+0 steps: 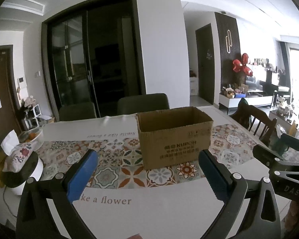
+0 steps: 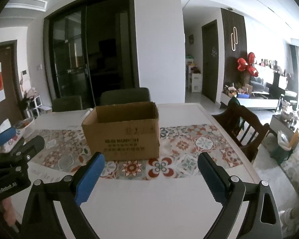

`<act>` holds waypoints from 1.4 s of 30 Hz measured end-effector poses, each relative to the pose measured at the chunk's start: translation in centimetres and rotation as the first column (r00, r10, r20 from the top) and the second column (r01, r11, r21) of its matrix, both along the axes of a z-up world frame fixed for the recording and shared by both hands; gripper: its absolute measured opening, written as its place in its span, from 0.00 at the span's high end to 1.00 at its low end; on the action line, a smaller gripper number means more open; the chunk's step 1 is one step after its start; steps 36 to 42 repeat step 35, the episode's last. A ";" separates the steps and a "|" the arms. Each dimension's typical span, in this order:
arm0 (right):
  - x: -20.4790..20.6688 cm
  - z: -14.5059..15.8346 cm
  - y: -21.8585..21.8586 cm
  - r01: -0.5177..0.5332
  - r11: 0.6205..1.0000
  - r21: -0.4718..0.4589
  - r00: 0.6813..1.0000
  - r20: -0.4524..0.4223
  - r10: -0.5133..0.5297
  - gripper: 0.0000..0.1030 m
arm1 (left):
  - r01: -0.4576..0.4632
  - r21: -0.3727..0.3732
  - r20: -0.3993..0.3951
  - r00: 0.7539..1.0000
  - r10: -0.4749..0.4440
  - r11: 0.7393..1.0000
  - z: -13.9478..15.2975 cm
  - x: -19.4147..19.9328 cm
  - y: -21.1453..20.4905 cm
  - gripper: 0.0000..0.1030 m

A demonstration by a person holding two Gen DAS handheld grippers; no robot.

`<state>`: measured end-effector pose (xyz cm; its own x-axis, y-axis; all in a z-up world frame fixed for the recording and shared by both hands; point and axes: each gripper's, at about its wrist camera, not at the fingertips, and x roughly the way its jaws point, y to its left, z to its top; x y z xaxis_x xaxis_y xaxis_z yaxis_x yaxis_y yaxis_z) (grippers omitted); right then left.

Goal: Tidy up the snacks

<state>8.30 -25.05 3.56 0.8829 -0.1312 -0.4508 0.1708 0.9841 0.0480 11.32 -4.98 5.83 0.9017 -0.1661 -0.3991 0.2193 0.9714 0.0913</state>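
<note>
A brown cardboard box stands open-topped on the worktop, sitting on the band of patterned floral tiles printed across the white cloth (the words "like a flower" run along the near edge). Whether anything lies inside the box I cannot tell from here; only its bare inner walls show. The left gripper hangs above the near part of the worktop with its blue-padded fingers spread wide and nothing between them, the box a little way ahead and slightly to its right. The right gripper is just beside it, pointed at the same box from the other side; its fingers are wide apart too and hold nothing, the box ahead and a little to its left. Each gripper shows at the edge of the other's view, apart from one another. At the worktop's left end sit a floral tissue pouch with white tissue poking out, and a white wire basket behind it. Two dark upholstered chairs stand at the far side, and a dark wooden chair at the right end.
</note>
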 end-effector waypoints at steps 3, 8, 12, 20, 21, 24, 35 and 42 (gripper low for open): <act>-1.0 0.0 0.3 0.002 1.000 -0.010 1.000 0.006 -0.002 0.08 | 0.001 -0.011 -0.005 1.000 -0.001 1.000 -0.2 -0.6 0.4 0.00; -1.8 0.3 0.9 -0.006 1.000 -0.021 1.000 0.009 0.007 0.08 | -0.004 -0.030 -0.016 1.000 0.003 1.000 -0.3 -1.4 0.9 0.00; -2.2 0.6 1.4 -0.009 0.999 -0.040 1.000 0.017 0.010 0.08 | -0.010 -0.030 -0.009 1.000 0.010 1.000 -0.3 -2.1 1.3 0.00; -3.1 1.0 2.3 -0.028 0.998 -0.048 0.999 0.026 0.029 0.08 | -0.003 -0.031 0.004 1.000 0.003 1.000 0.0 -3.2 1.8 0.00; -3.2 1.0 2.4 -0.029 0.998 -0.049 0.999 0.026 0.030 0.08 | -0.003 -0.033 0.006 1.000 0.003 0.999 0.1 -3.3 1.9 0.00; -3.3 1.0 2.5 -0.030 0.998 -0.050 0.999 0.025 0.032 0.08 | 0.002 -0.031 0.011 1.000 -0.002 1.000 0.3 -3.6 1.9 0.00; -4.0 1.0 2.6 -0.030 0.998 -0.047 0.999 0.026 0.031 0.08 | 0.010 -0.031 0.002 1.000 -0.010 0.999 0.1 -4.0 1.9 0.00; -4.0 1.0 2.6 -0.030 0.998 -0.047 0.999 0.026 0.031 0.08 | 0.010 -0.031 0.002 1.000 -0.010 0.999 0.1 -4.0 1.9 0.00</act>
